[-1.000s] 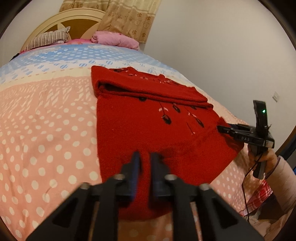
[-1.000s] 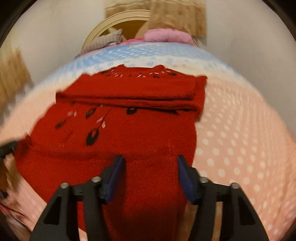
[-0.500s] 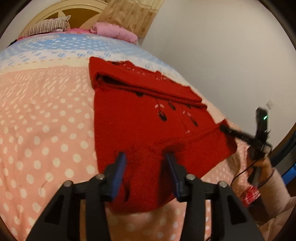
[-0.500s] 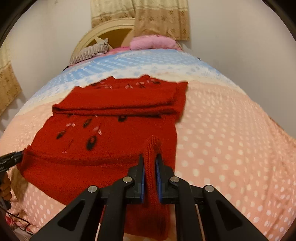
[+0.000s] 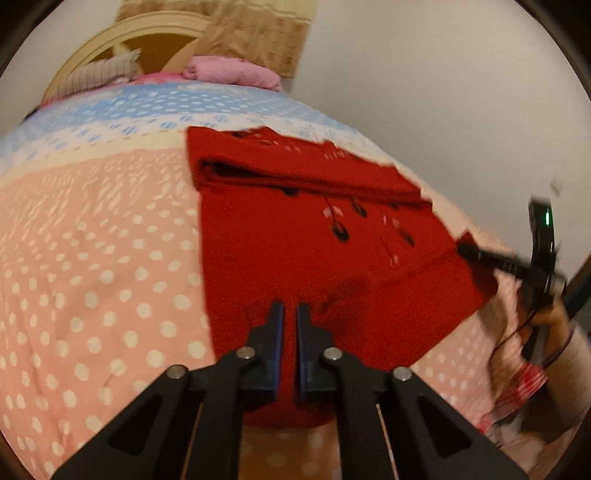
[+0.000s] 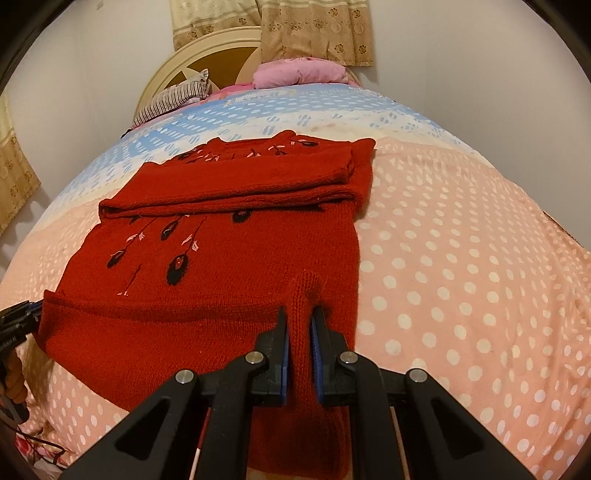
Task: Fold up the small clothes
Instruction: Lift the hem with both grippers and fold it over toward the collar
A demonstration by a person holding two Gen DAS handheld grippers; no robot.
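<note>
a red sweater lies flat on the dotted bedspread of a bed, its top part folded down into a thick band across the far end, black and pink leaf stitching showing on the front. the right gripper is clamped on a raised ridge of the knit near the sweater's near hem, on the side nearest the bare bedspread; the fabric stands up between its blue pads. the left gripper has just been closing and now its jaws stand almost together over the near hem at the other side, with red knit in the narrow gap between them. in the left view the right gripper shows blurred at the sweater's far corner, held by a hand. a striped pillow and a pink pillow rest by the cream headboard, under patterned curtains.
</note>
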